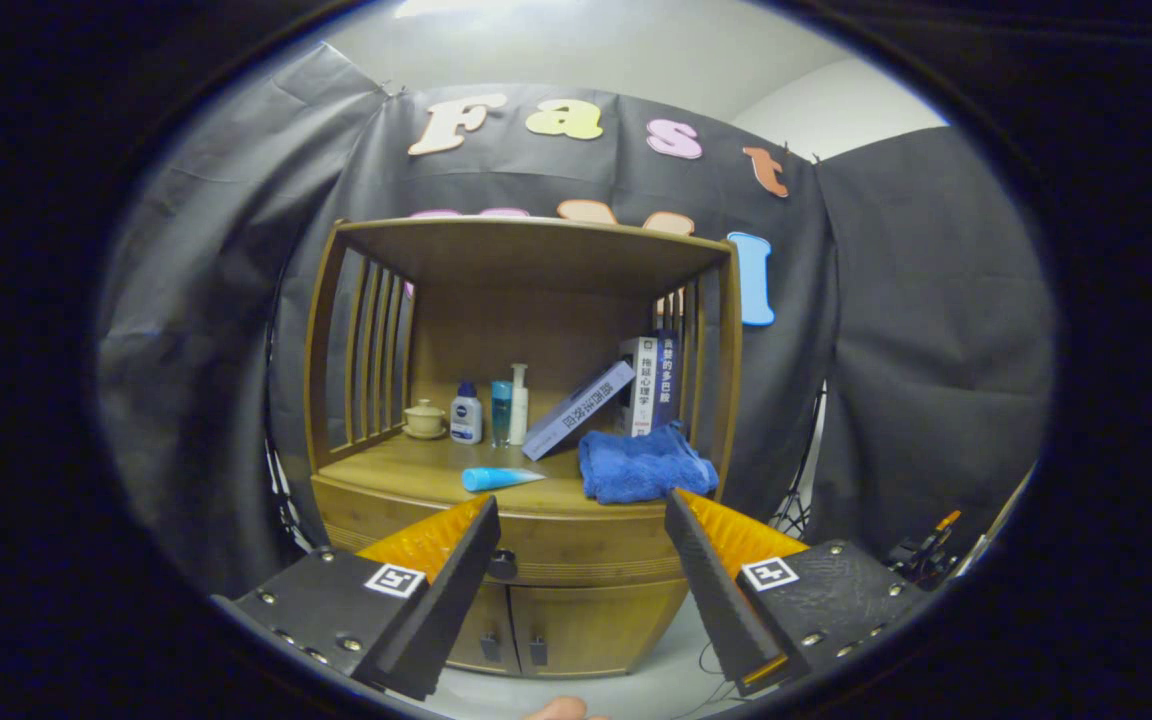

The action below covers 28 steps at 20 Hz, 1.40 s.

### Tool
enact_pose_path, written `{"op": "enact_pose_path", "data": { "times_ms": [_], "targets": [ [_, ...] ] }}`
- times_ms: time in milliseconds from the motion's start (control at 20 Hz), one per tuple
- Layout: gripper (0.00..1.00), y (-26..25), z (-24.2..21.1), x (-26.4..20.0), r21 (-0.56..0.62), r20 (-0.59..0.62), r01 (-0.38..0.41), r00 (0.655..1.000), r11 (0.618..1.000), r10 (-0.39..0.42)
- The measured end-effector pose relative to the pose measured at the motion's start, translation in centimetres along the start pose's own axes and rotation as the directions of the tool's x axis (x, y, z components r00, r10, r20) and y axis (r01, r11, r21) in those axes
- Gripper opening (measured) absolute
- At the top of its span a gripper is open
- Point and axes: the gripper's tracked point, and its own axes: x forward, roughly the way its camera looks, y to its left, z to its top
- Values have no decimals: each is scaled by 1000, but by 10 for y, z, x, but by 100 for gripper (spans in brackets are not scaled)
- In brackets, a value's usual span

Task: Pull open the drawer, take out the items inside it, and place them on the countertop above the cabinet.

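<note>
Claw (581, 515) wide, empty; drawer (576, 545) closed, just ahead between fingers (knob (503, 565) beside left finger).

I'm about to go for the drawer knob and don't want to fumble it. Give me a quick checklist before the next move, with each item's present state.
1. Fingers of the gripper spread wide enough for the knob: ok, open and holding nothing.
2. Drawer shut and ready to pull: ok, its front sits flush.
3. Drawer knob in line with the gap: not ok, it sits right beside the left finger.
4. Room on the countertop: ok, bare wood near the blue tube and blue towel.
5. What is inside the drawer: cannot tell.
</note>
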Motion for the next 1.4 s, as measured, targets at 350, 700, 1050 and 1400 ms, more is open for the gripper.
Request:
{"op": "enact_pose_path", "data": {
  "times_ms": [350, 700, 1050, 1400],
  "targets": [
    [99, -3, 0, -2, 0, 0, 15, 1000, 1000, -15],
    [99, -8, -2, -3, 10, -8, 30, 1000, 1000, -30],
    [99, -13, -3, -2, 21, -11, 39, 999, 999, -39],
    [99, -16, -2, -6, 18, -11, 52, 999, 999, -51]
  ]
}}
